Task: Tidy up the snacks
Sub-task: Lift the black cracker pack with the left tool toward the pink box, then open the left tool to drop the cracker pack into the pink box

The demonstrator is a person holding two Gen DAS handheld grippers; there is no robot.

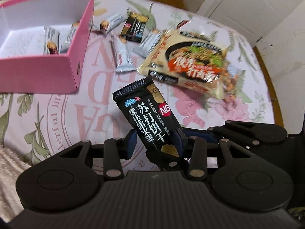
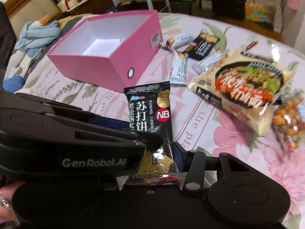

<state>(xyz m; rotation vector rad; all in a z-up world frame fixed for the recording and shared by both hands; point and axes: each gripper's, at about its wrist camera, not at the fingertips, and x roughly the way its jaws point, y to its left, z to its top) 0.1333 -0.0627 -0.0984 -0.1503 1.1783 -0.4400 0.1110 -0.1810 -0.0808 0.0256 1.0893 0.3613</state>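
A black soda-cracker packet (image 1: pixel 148 114) stands tilted above the floral cloth, and both grippers appear to hold this one packet. My left gripper (image 1: pixel 156 141) is shut on it, a blue pad pressing each side. In the right wrist view the same packet (image 2: pixel 152 114) sits upright in my right gripper (image 2: pixel 158 158), which is shut on its lower part. Only the right blue pad (image 2: pixel 179 158) shows, because the left gripper's black body crosses in front. The pink box (image 1: pixel 76 57) is at upper left and holds white snack packets (image 1: pixel 51 42).
Loose white packets (image 1: pixel 122 57), another black packet (image 1: pixel 133 28) and a big noodle bag (image 1: pixel 190 61) lie beyond the held packet. A bag of nuts (image 2: pixel 289 118) lies at far right. A blue plush toy (image 2: pixel 38 32) sits left of the pink box (image 2: pixel 114 70).
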